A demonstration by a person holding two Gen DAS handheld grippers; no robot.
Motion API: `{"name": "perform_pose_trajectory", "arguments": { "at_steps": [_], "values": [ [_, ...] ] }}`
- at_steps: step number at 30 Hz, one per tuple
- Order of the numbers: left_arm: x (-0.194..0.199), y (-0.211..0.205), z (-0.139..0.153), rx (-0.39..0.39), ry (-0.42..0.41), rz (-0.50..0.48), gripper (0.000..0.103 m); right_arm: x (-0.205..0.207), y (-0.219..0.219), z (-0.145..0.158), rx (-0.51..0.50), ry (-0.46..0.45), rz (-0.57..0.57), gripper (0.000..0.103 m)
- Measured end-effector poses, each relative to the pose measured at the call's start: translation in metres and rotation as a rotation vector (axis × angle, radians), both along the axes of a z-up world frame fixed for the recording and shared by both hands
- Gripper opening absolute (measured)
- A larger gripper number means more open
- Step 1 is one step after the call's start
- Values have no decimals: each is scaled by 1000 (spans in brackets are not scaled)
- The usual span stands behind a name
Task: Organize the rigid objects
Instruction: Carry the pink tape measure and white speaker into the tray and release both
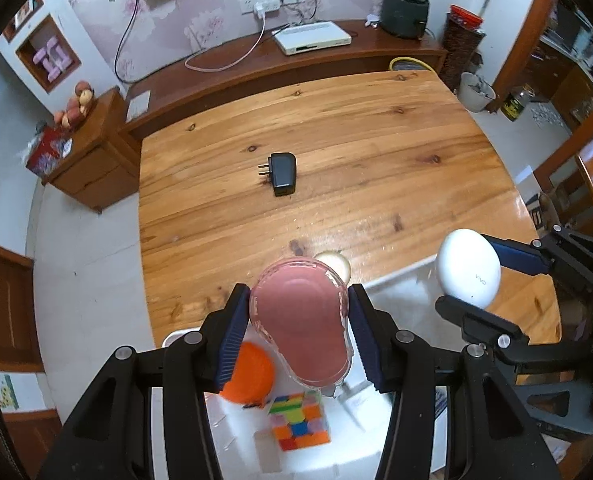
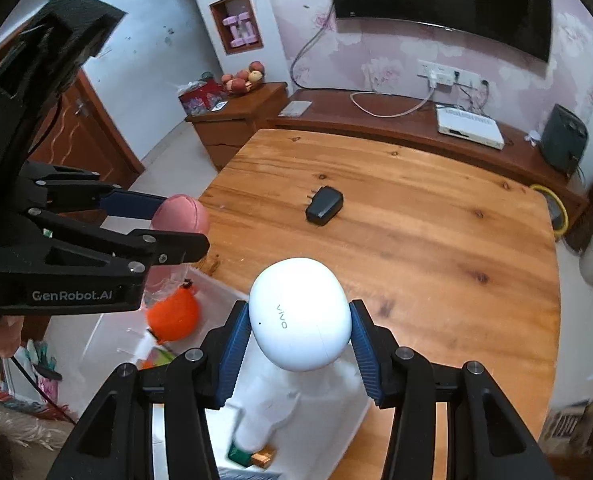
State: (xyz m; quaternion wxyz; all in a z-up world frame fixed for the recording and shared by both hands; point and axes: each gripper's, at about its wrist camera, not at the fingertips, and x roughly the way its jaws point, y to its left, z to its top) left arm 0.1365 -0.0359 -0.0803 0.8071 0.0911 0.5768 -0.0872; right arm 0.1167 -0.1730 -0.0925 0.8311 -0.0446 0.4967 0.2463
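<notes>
My left gripper is shut on a pink clear-cased object, held above a white bin at the table's near edge; it also shows in the right wrist view. My right gripper is shut on a white egg-shaped vivo case, also above the bin; the case shows in the left wrist view. In the bin lie an orange round object and a colourful cube puzzle. A black charger plug lies on the wooden table.
A small pale round object sits on the table just beyond the bin. A long wooden sideboard with a white box and a black appliance runs behind the table. A small cabinet stands at the left. A white bucket is on the floor.
</notes>
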Motion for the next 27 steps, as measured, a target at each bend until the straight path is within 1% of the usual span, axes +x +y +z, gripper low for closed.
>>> {"name": "perform_pose_trajectory", "arguments": {
  "at_steps": [4, 8, 13, 17, 20, 22, 24, 27],
  "values": [
    [-23, 5, -4, 12, -12, -20, 53, -21, 4, -2, -9, 37, -80, 50],
    [-45, 8, -23, 1, 30, -33, 53, -41, 6, -16, -26, 101, -157, 50],
    [-61, 7, -43, -2, 84, -49, 53, -62, 9, -40, -125, 153, -202, 50],
    [-66, 5, -56, -15, 118, -55, 53, -72, 5, -60, -164, 202, -243, 50],
    [-71, 4, -65, -29, 144, -57, 53, -78, 3, -71, -178, 221, -262, 50],
    [-74, 2, -69, -32, 150, -61, 53, -81, 2, -79, -200, 230, -273, 50],
    [-75, 0, -74, -28, 154, -70, 53, -84, 3, -85, -196, 246, -267, 50],
    [-78, -5, -82, -20, 151, -87, 53, -87, 8, -94, -228, 259, -260, 50]
  ]
}}
